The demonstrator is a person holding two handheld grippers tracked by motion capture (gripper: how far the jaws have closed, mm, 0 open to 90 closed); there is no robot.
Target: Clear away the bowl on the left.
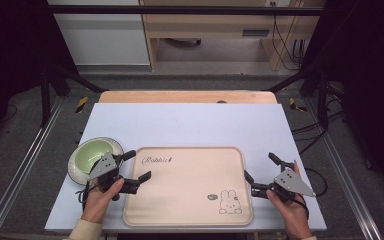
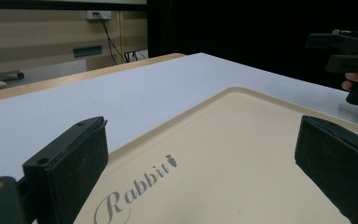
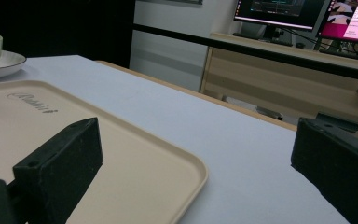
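Jaws wide apart on both grippers, nothing between them. Left gripper point(image 1: 137, 165) sits at the left edge of the beige tray point(image 1: 190, 212), jaws pointing right over the tray's rim; one jaw is over the counter just off the tray, the other over the tray itself. In the left gripper view the script word "Rabbit" point(image 2: 137, 189) printed on the tray lies between the two black jaws. Right gripper point(image 1: 261, 166) is at the tray's right edge, jaws pointing left and up, one on each side of the rim, apart from the tray. In the right gripper view the tray's rounded corner point(image 3: 198, 175) lies between its jaws.

Tray lies flat near the front middle of the white counter point(image 1: 190, 122), rabbit drawing point(image 1: 230, 202) at its front right corner, nothing on it. Green bowl point(image 1: 94, 152) on a white plate point(image 1: 76, 167) stands just left of the tray, close behind the left gripper, not touched. Each gripper held by a hand point(image 1: 99, 200) from below the frame.
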